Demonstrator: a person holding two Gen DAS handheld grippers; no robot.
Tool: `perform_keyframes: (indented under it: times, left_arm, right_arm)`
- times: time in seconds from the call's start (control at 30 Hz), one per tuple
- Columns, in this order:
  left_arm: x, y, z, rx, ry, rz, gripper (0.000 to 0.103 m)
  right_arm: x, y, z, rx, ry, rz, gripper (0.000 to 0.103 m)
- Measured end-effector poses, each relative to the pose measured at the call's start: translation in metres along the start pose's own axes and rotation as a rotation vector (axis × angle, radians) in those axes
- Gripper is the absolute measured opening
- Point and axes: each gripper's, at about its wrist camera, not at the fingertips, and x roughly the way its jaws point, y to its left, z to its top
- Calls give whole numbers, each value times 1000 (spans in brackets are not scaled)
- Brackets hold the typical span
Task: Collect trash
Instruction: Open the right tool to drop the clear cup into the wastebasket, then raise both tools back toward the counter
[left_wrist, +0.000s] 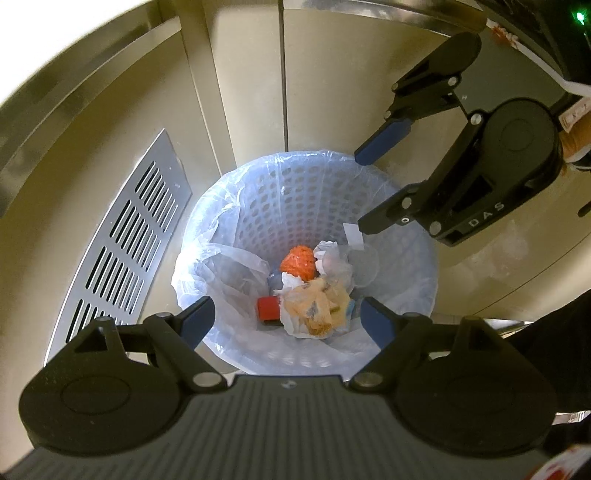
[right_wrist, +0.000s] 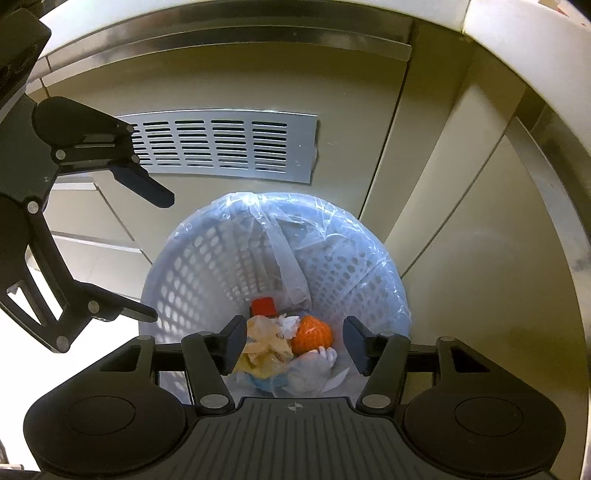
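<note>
Both grippers are being held spread wide and empty over the lined bin (left_wrist: 221, 206), trash (left_wrist: 314, 299) sitting right below the left gripper (left_wrist: 286, 319). The loose liner (right_wrist: 284, 254) could probably be snagged by the right gripper (right_wrist: 295, 345). A paper scrap (left_wrist: 352, 232) beside the right gripper's lower finger is being shown clearly only by the left wrist view.

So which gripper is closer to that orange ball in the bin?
Hard to call; perhaps the right. Both open grippers hang above the bin, apart from the orange ball. The left gripper and right gripper each look down on it.
</note>
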Motion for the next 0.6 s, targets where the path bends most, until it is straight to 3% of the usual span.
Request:
perform_keyframes:
  times: [0.3,0.6]
  left_arm:
    - [-29,-4,8,-16,-51,45,84]
    - [-87,-10,25,-20,-140,138,84]
  right_arm:
    - [-29,6,9,-13,-40,0,58]
    - [-97,16,40,-34,-179,-17,58]
